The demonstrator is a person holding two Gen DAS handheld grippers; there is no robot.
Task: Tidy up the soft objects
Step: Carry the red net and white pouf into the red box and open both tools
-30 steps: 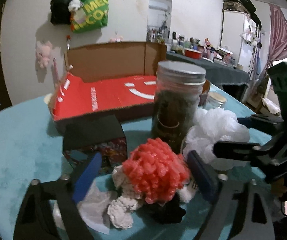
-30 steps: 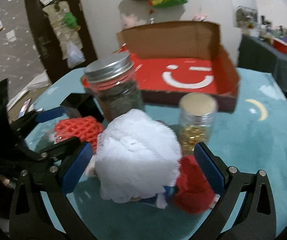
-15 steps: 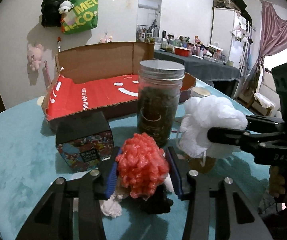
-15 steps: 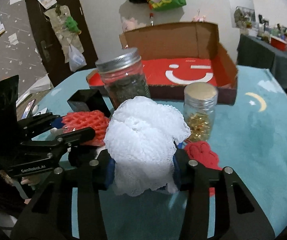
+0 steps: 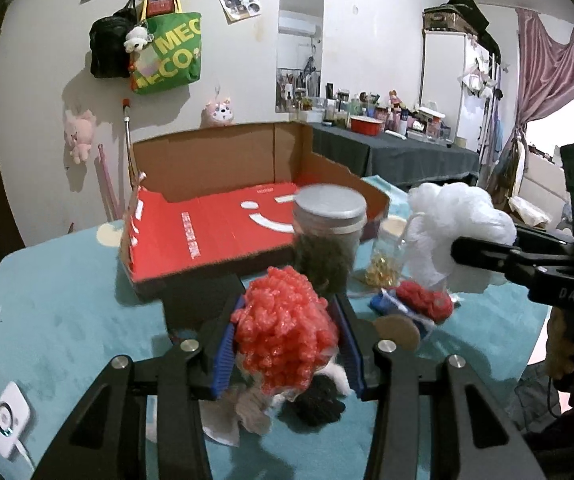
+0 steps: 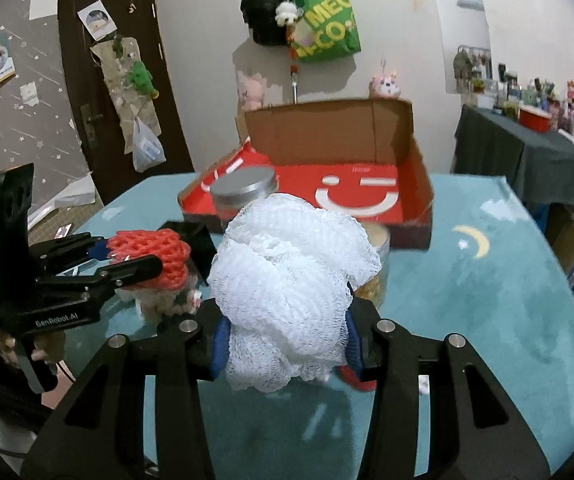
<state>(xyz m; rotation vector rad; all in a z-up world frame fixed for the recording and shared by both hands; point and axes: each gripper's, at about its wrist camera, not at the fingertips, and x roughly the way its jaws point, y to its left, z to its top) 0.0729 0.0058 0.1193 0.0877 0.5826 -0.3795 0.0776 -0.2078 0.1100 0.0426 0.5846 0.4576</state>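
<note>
My left gripper (image 5: 287,344) is shut on a red foam net (image 5: 283,328) and holds it above the teal table; it also shows in the right wrist view (image 6: 149,256). My right gripper (image 6: 285,340) is shut on a white mesh pouf (image 6: 291,288), lifted off the table; the pouf also shows in the left wrist view (image 5: 457,232). A red knitted item (image 5: 423,300) with a blue piece lies on the table. Grey and black soft bits (image 5: 319,400) lie under the left gripper. An open red cardboard box (image 5: 223,228) with a smiley stands behind.
A tall dark jar with a metal lid (image 5: 327,240) and a small jar of gold bits (image 5: 383,256) stand before the box. A black box (image 5: 199,300) sits left of the jars. A white charger (image 5: 7,420) lies at the near left edge.
Both grippers closed from open, the left on the red net, the right on the white pouf. Both have since lifted their objects up off the table.
</note>
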